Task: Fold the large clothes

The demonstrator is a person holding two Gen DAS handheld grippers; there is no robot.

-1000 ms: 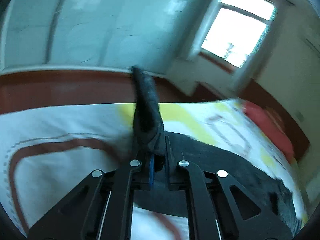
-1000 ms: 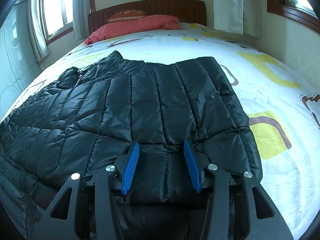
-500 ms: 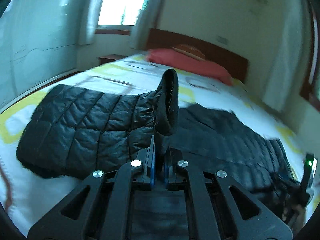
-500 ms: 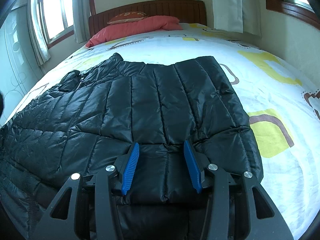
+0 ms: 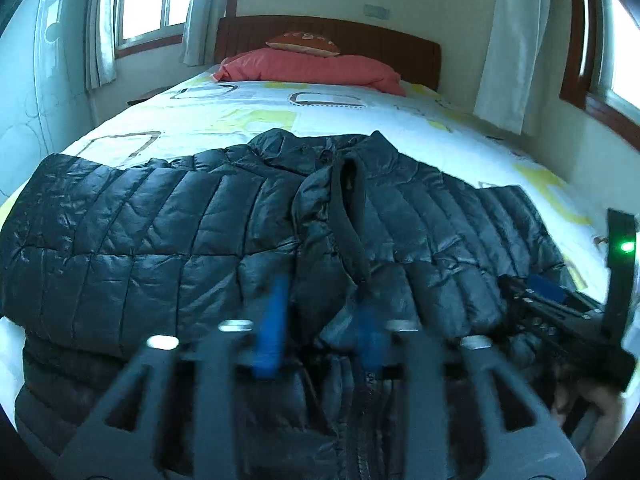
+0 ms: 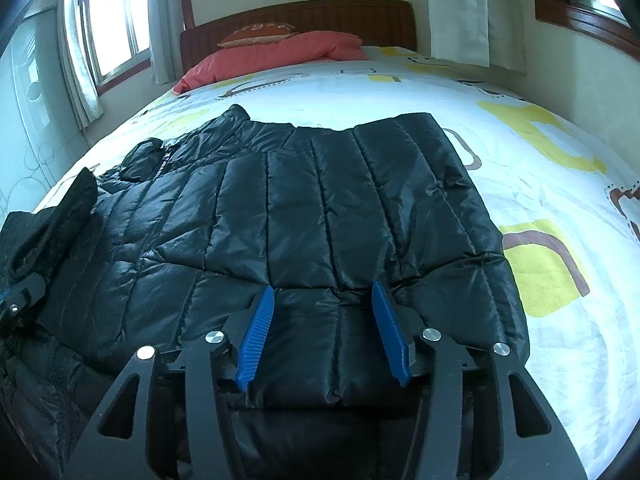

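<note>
A black quilted puffer jacket lies spread across the bed. One sleeve, cuff end up, is laid over the jacket's middle. My left gripper is blurred just short of that sleeve. Its jaws are opening, and the blue pads stand apart on either side of jacket fabric without pressing it. In the right wrist view the jacket fills the middle. My right gripper rests at its near hem, jaws opening, with a puffy panel between the pads. The right gripper also shows at the left wrist view's right edge.
The bed sheet is white with yellow and brown patterns. A red pillow lies against the wooden headboard. Curtained windows flank the bed, and a wall runs close along its right side. A hand holds the right gripper.
My left gripper swung round from the bed's side with the sleeve pinched, brought it over the jacket's middle, and its jaws have parted off the sleeve. The right gripper's jaws widened slightly without moving.
</note>
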